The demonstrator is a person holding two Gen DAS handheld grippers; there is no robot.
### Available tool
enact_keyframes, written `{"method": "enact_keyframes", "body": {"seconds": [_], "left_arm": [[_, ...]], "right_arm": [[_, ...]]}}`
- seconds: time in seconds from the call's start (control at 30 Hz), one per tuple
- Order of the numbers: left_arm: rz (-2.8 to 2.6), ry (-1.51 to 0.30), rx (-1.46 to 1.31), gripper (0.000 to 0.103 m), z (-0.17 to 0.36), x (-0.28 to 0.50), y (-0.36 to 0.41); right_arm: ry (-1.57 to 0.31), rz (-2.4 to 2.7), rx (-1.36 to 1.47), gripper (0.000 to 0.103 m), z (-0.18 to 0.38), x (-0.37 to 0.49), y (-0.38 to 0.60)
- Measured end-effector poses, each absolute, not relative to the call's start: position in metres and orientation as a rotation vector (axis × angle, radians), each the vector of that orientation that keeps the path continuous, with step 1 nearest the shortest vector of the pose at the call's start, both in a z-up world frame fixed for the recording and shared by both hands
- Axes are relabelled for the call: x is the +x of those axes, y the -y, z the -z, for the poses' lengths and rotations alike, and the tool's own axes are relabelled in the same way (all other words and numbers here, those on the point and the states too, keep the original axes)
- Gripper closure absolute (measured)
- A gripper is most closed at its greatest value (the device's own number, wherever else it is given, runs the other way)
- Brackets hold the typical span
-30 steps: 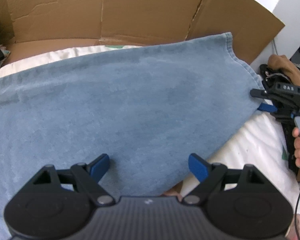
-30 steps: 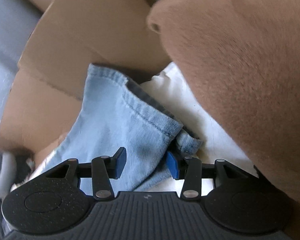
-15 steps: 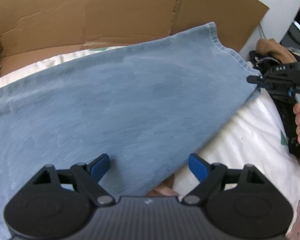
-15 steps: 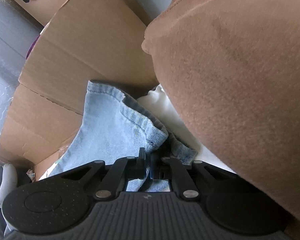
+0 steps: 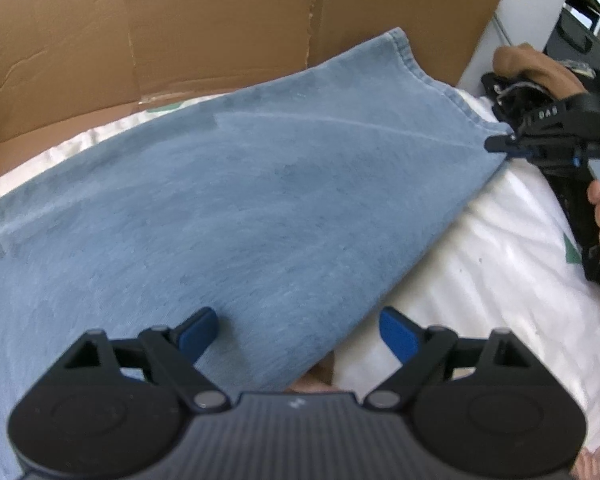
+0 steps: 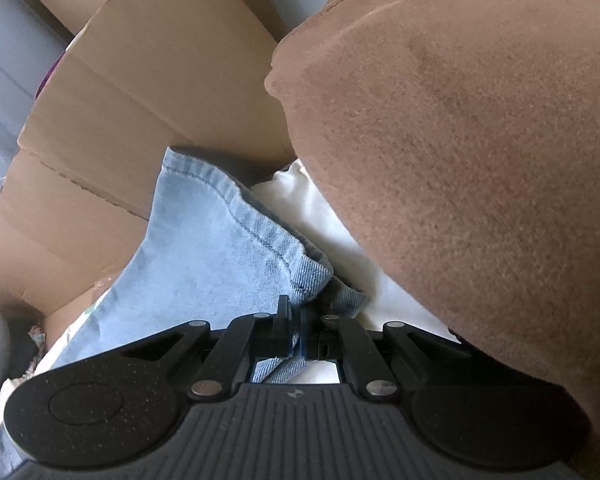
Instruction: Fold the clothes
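Observation:
A light blue denim garment lies spread flat on a white bed sheet. My left gripper is open, its blue pads straddling the garment's near edge just above the fabric. My right gripper is shut on the garment's hemmed corner. In the left wrist view the right gripper pinches that corner at the garment's far right end.
A flattened cardboard box stands along the far side of the bed. A brown fleece garment fills the right of the right wrist view, close to the right gripper. Dark items lie at the bed's right.
My right gripper closed on the garment's hemmed corner and lifted it slightly. The left gripper stayed open and drifted a little over the near edge.

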State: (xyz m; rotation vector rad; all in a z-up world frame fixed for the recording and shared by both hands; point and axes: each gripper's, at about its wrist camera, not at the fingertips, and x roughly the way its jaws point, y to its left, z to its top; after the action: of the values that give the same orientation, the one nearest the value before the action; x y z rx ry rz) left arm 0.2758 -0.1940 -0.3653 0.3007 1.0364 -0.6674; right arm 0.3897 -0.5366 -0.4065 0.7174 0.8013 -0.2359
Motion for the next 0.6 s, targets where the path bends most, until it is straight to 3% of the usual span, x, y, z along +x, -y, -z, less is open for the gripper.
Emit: {"method": "enact_keyframes", "body": {"seconds": [0.47,0.6], "left_arm": [[0.725,-0.962,0.453,0.008,0.378,0.262,0.234],[0.742,-0.940,0.444,0.010,0.376,0.262,0.236]], "right_arm": [[-0.783,0.195,0.835,0.101,0.401,0.369,0.555],[-0.796,0.212,0.815,0.101,0.398,0.367,0.554]]}}
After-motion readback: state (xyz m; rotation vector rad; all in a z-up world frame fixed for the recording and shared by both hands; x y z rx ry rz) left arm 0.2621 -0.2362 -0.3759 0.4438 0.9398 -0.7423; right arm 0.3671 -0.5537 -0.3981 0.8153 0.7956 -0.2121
